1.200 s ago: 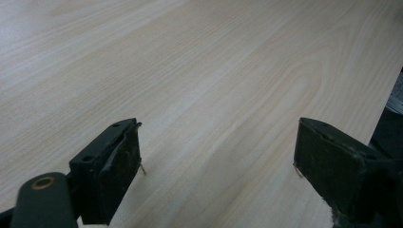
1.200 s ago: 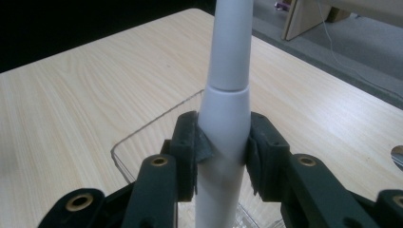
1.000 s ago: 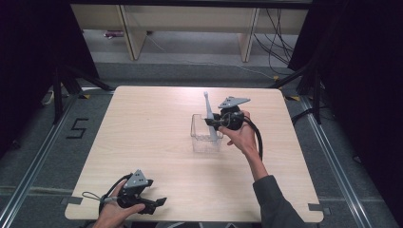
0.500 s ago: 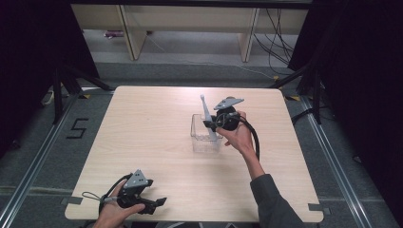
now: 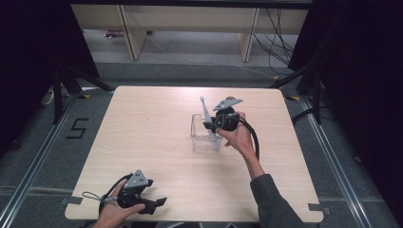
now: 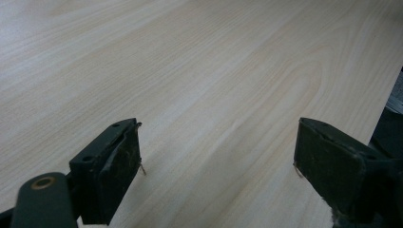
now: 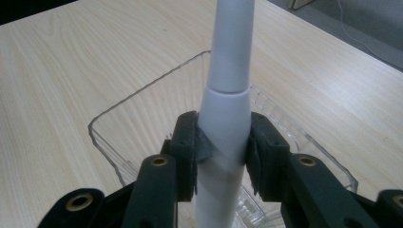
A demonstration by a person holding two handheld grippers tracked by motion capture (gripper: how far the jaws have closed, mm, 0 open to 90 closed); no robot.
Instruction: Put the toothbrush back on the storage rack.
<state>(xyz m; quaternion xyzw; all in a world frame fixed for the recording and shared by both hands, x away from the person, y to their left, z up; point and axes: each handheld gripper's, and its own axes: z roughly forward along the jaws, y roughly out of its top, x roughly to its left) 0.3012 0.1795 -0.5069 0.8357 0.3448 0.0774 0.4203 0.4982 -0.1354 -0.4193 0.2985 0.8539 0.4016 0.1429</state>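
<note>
A clear plastic box (image 5: 205,133) stands near the middle of the wooden table (image 5: 142,123). My right gripper (image 5: 212,127) is shut on a long white and grey stick-like tool (image 5: 206,114) that stands nearly upright, its lower end down inside the box. In the right gripper view the white tool (image 7: 225,95) is clamped between both jaws of my right gripper (image 7: 222,154), over the clear box (image 7: 142,114). My left gripper (image 5: 154,204) rests at the table's front left edge, open. In the left gripper view its jaws (image 6: 218,171) stand wide apart over bare wood.
The table ends close to the right of my left gripper (image 6: 392,95). Wooden shelving legs (image 5: 128,33) and cables (image 5: 280,28) lie on the floor behind the table. Dark curtains hang at both sides.
My right gripper has tilted the white tool a little and shifted it slightly left over the box. The left gripper has stayed still.
</note>
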